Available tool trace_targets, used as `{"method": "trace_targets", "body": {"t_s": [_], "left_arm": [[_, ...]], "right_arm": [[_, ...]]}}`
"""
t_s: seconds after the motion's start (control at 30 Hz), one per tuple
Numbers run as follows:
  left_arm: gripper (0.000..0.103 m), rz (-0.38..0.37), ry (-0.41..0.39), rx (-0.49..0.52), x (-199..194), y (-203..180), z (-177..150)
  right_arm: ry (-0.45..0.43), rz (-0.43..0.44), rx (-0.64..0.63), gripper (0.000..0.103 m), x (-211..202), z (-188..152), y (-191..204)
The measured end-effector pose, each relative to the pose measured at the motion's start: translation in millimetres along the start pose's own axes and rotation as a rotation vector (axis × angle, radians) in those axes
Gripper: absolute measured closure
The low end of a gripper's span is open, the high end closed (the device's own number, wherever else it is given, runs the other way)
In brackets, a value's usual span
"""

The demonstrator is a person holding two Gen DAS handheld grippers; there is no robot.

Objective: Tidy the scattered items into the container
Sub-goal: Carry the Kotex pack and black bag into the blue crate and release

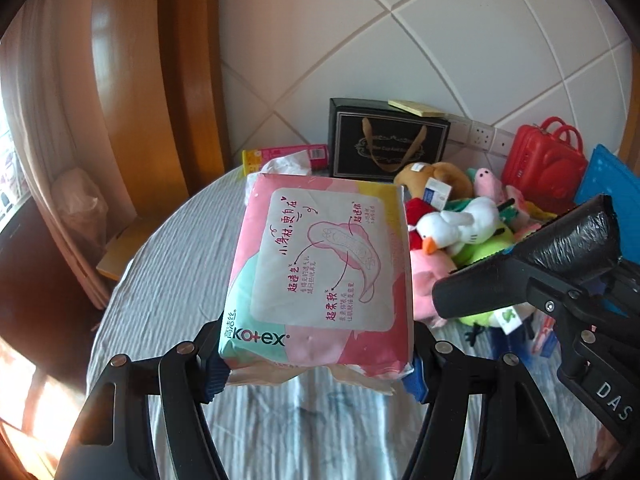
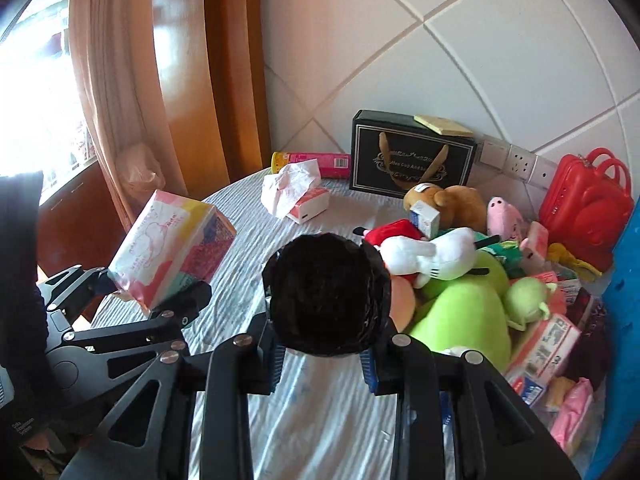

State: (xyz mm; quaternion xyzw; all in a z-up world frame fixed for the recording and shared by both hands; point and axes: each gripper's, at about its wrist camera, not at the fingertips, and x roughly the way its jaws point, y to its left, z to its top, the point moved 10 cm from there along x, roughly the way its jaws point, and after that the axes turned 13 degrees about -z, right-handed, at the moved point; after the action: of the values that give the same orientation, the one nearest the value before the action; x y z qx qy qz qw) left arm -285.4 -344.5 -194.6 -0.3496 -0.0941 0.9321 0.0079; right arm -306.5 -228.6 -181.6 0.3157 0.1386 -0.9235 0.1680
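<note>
Tabletop, round, under a pale striped cloth, stood against a wall of large white tiles, with a wooden frame and a curtain to the left.

Toy pile filled the right side of the tabletop: green, white, brown and pink plush with small cartons mixed in. A red case and a blue container edge lay beyond it on the right.

Black box with gold ribbon handles stood at the back by the wall; gold lettering on it, partly legible as "Coffee Cup And". A yellow pad lay on its top.

Left tool was clamped on the pack, one pad on each side of its lower end. The pack was held clear above the tabletop, tilted, sticking out forward of the fingers. In the right wrist view it sat left of the right tool, well apart from the toy pile. Printing: "Kotex" in teal at the lower edge, Chinese characters in red around a drawing of a pad; the small print was unreadable.

Right tool gripped a black roll of crinkled plastic film, end-on to its camera, pads pressed on both sides of its lower part. In the left wrist view the roll pointed toward the toys. White letters "DAS" showed on the tool body.

Tissue pack, torn open, lay mid-back of the tabletop. A pink tube lay behind it by the wall.
</note>
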Motion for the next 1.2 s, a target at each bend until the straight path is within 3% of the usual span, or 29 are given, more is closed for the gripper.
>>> {"method": "trace_targets", "body": {"t_s": [0.17, 0.43, 0.77, 1.03, 1.2], "left_arm": [[0.036, -0.079, -0.033, 0.071, -13.7, -72.4, 12.4], [0.036, -0.278, -0.060, 0.187, -27.5, -186.4, 27.4], [0.036, -0.487, -0.131, 0.336, -79.2, -369.0, 52.3], [0.036, -0.561, -0.223, 0.397, -124.7, -548.7, 61.7], [0.036, -0.575, -0.217, 0.380, -122.8, -660.7, 55.8]], "right_arm": [[-0.033, -0.052, 0.064, 0.073, -38.0, -3.3, -64.7], [-0.053, -0.224, 0.198, 0.073, -98.4, -9.5, -171.5], [-0.201, -0.453, 0.345, 0.073, -226.9, -3.4, -337.0], [-0.284, -0.573, 0.374, 0.073, -311.5, -35.2, -500.6], [-0.231, -0.573, 0.337, 0.073, -324.4, -62.1, -585.8]]}}
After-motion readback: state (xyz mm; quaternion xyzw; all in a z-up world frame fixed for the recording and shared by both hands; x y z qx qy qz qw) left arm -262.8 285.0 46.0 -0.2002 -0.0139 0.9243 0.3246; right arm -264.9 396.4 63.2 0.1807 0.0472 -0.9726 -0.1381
